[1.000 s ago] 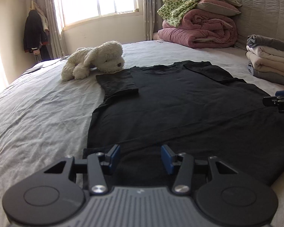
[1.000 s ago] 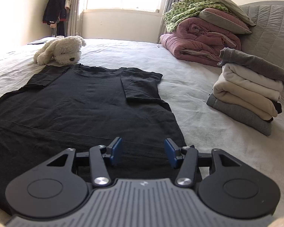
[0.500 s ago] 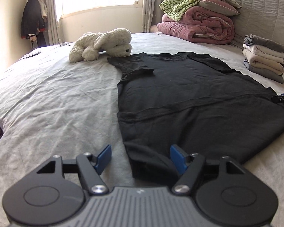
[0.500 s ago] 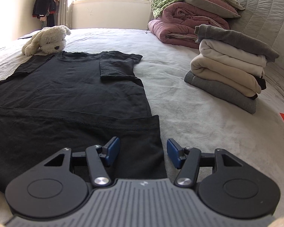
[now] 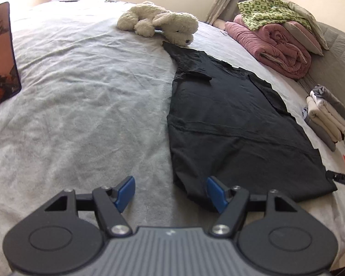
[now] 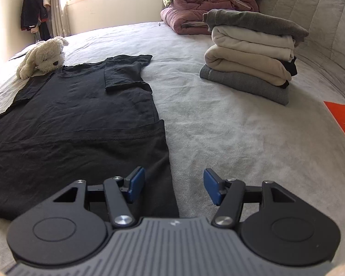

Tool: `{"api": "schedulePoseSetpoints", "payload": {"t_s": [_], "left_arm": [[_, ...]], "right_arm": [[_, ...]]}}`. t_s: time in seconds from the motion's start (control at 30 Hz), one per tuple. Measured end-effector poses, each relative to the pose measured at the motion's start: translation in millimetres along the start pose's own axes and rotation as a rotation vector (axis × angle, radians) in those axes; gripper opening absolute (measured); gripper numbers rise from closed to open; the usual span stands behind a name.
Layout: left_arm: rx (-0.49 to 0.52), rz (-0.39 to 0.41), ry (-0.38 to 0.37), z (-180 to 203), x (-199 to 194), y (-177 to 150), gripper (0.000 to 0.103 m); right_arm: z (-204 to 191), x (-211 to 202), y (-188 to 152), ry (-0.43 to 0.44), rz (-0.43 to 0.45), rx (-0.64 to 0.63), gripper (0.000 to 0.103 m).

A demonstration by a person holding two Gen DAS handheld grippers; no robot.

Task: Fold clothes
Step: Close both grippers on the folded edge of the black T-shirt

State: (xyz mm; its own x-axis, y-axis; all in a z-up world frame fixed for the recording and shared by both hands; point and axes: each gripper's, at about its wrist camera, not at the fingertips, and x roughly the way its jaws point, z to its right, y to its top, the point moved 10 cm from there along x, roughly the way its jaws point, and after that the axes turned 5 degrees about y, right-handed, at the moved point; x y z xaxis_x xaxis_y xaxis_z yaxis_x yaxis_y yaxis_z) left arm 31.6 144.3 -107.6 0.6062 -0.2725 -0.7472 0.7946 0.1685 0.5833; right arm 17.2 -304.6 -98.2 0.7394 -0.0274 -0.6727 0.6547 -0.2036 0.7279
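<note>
A black T-shirt lies flat on the bed, running lengthwise toward upper frame, its hem corners straddled by the wide, empty left hand-held gripper and right hand-held gripper.

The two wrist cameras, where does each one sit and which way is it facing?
Left wrist: on the left tongs, open over the near-left corner of the flat black cotton T-shirt; no hand shows clearly.
Right wrist: on the right tongs, open over the shirt's near-right corner; no hand shows.
Shared: shirt, white plush dog, stack of folded sweaters, pink rolled quilt.
</note>
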Motion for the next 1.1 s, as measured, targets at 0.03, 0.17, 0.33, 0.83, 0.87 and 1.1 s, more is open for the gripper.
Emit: {"api": "schedulePoseSetpoints", "payload": {"t_s": [0.03, 0.17, 0.33, 0.83, 0.87, 1.1], "left_arm": [[-0.041, -0.018, -0.026, -2, -1, 0, 0.070], [-0.163, -0.075, -0.122, -6, 0, -3, 0.070], [-0.259, -0.112, -0.184, -11, 7, -8, 0.066], [-0.370, -0.190, -0.324, -20, 19, -7, 0.058], [-0.366, -0.192, -0.330, -18, 21, -6, 0.058], [-0.353, -0.203, -0.371, -9, 34, -2, 0.057]], "right_arm": [[3, -2, -1, 0.019, -0.012, 0.038, 0.061], [14, -7, -7, 0.115, -0.065, 0.232, 0.061], [32, -10, -14, 0.225, -0.110, 0.488, 0.061], [51, -11, -23, 0.413, -0.172, 0.691, 0.053], [49, -9, -22, 0.419, -0.174, 0.680, 0.054], [38, 4, -17, 0.470, -0.191, 0.639, 0.055]]}}
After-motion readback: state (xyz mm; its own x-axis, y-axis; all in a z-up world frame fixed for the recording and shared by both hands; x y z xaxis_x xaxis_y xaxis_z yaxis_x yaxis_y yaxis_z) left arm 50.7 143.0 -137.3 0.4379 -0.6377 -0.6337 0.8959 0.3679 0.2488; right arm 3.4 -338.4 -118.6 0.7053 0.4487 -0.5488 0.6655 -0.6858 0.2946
